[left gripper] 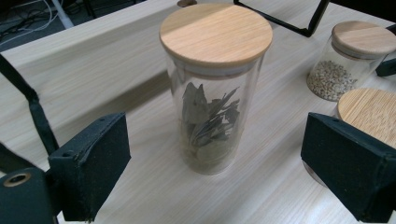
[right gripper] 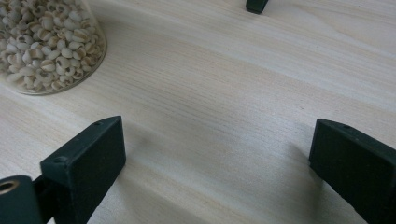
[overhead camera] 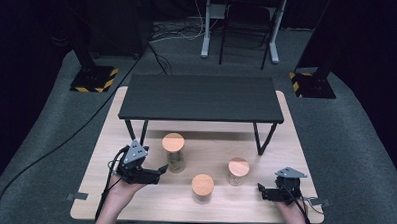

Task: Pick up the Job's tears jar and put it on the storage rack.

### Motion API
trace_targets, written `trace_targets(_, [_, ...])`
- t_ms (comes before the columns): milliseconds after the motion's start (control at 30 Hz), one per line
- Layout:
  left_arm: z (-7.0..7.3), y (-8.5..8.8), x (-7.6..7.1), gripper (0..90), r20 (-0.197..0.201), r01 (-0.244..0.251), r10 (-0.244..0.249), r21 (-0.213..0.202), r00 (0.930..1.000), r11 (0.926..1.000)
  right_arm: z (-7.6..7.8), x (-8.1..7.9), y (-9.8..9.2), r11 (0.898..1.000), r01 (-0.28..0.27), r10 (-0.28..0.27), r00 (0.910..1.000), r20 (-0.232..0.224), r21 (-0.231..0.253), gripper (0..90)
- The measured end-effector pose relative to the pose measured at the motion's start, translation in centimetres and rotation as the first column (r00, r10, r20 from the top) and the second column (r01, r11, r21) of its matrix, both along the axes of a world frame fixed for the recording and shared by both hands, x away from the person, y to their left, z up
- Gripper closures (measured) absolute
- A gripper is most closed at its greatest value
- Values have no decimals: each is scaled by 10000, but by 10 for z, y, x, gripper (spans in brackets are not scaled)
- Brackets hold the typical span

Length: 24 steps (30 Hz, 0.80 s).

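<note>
Left claw [left gripper: 215,154] wide open, empty; tall leaf jar [left gripper: 212,88] upright at 12 o'clock, near. Right claw [right gripper: 217,163] wide open, empty.

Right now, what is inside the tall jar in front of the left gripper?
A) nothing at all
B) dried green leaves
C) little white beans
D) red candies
B. In the left gripper view, the tall jar with the wooden lid holds dried grey-green leaves, and it stands between the open jaws of the left gripper without touching them.
</note>
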<state>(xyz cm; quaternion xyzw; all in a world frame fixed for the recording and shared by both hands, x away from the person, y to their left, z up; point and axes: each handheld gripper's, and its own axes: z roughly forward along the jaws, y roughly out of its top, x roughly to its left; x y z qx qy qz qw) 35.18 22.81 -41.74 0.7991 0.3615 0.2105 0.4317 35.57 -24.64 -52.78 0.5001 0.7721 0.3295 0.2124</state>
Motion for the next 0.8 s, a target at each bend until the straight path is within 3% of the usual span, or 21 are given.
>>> trace_targets(800, [1,-23,20,76,-96,308,-307,93,9995,9995,0,0,0,10000,-8,8,10000,0,1,29])
